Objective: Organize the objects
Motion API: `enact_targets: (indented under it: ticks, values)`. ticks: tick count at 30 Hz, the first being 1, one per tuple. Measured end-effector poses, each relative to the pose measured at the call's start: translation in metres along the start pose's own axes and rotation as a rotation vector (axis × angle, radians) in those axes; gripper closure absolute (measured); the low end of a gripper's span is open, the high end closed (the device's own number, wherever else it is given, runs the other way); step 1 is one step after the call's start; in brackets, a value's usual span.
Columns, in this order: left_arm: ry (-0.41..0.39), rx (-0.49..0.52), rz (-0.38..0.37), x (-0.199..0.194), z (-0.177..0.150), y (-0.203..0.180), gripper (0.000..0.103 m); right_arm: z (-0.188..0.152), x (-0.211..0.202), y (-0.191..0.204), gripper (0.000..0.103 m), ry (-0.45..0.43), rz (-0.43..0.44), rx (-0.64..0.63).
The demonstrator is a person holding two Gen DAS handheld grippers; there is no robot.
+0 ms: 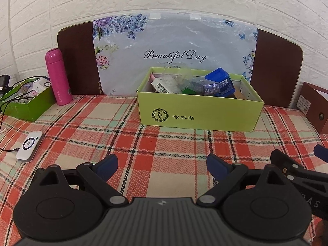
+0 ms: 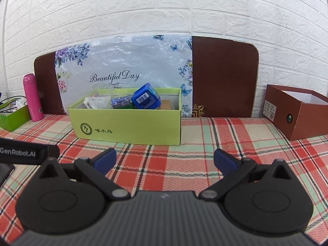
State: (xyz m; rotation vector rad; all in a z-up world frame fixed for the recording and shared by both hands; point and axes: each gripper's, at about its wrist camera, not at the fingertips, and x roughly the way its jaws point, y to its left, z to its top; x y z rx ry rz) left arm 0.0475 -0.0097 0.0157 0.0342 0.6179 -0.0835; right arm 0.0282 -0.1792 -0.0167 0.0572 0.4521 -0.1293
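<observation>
Looks largely done: yellow-green cardboard box (image 2: 127, 127) on plaid-clothed tabletop (image 2: 184, 164) already holds blue plastic case (image 2: 145, 99) and small packets. Left claw (image 1: 162, 164) and right claw (image 2: 164, 160) spread wide, empty. Possibly left: white device (image 1: 29, 145).

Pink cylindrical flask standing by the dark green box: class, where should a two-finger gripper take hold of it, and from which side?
Grip the pink cylindrical flask across its straight mid-body, coming in level from the front. It stands upright on the plaid cloth, with the dark green box close on its left and the brown board behind. The open left gripper is probably nearer.
</observation>
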Motion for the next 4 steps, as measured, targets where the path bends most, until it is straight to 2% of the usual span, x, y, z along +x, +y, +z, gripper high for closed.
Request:
enact_targets:
  ticks: [4]
  values:
    - [-0.007, 0.013, -0.009, -0.0002, -0.001, -0.0022, 0.006, 0.0, 0.0012, 0.0015, 0.0, 0.004, -0.002, -0.001]
